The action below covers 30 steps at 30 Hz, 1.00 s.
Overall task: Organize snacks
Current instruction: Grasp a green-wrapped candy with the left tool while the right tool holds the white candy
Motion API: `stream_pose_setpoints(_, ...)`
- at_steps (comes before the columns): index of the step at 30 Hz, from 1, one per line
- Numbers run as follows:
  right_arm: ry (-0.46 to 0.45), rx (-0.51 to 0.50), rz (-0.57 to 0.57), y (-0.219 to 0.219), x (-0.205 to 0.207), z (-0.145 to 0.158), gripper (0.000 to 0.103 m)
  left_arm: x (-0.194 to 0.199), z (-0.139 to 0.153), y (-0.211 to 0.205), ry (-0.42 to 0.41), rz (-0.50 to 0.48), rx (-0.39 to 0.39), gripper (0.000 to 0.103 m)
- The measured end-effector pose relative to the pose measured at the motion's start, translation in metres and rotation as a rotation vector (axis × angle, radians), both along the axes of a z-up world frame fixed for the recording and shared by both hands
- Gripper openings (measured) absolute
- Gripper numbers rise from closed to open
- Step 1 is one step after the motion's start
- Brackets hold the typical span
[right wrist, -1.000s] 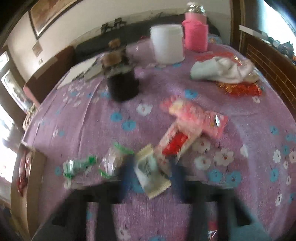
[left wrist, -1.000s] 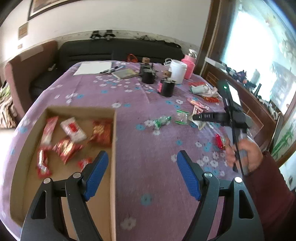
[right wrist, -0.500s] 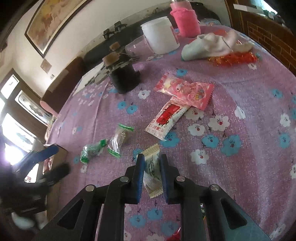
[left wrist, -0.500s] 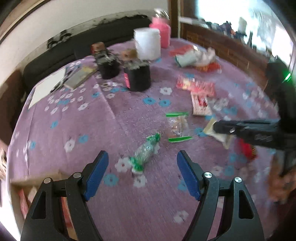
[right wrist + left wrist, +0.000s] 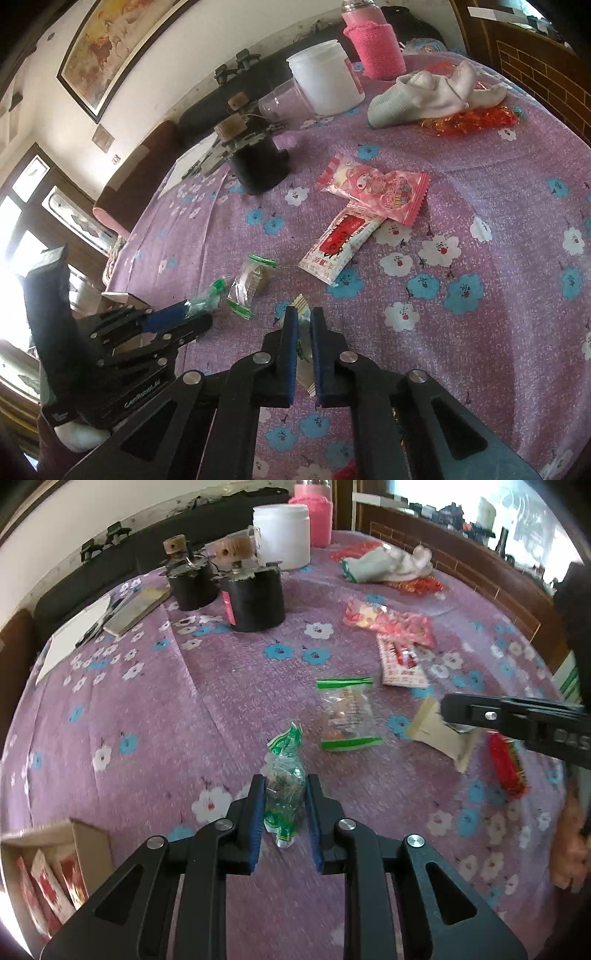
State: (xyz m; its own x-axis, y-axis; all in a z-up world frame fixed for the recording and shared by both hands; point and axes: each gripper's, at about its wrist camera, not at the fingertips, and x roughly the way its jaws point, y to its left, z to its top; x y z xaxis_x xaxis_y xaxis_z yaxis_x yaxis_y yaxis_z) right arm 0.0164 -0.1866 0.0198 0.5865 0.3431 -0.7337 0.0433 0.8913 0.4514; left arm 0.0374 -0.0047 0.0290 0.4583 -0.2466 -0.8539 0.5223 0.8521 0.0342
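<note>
Mid-table on the purple flowered cloth [image 5: 229, 701], we're at the pick step. Our left gripper [image 5: 284, 805] has just been closing and now pinches the crinkly clear-and-green wrapped sweet [image 5: 284, 786]; our right gripper [image 5: 300, 332] clamps the flat cream sachet [image 5: 304, 354]. Next: lift both and carry them to the brown cardboard box [image 5: 88, 845] at the table's near-left edge. The slippery film may slide.
</note>
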Motion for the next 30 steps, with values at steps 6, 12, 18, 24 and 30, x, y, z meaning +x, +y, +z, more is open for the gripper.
stream_pose_setpoints(6, -0.015, -0.077, 0.001, 0.005, 0.001, -0.002, 0.051, -0.026, 0.018, 0.011, 0.006, 0.001, -0.09, 0.018)
stream_pose_setpoints(12, -0.023, -0.14, 0.062, 0.023, 0.002, -0.006, 0.052, -0.046, 0.035, 0.034, 0.008, 0.029, -0.182, 0.018)
stream_pose_setpoints(18, -0.018, -0.33, 0.08, 0.047, -0.002, -0.004, 0.025, -0.075, 0.05, 0.087, -0.03, 0.121, -0.256, 0.018)
stream_pose_setpoints(24, -0.063, -0.305, 0.038, 0.051, -0.021, 0.012, 0.022, -0.106, 0.06, 0.165, -0.072, 0.262, -0.294, 0.018)
stream_pose_setpoints(30, -0.113, -0.221, 0.097, 0.079, -0.046, 0.046, 0.022, -0.119, 0.047, 0.248, -0.072, 0.448, -0.304, 0.018)
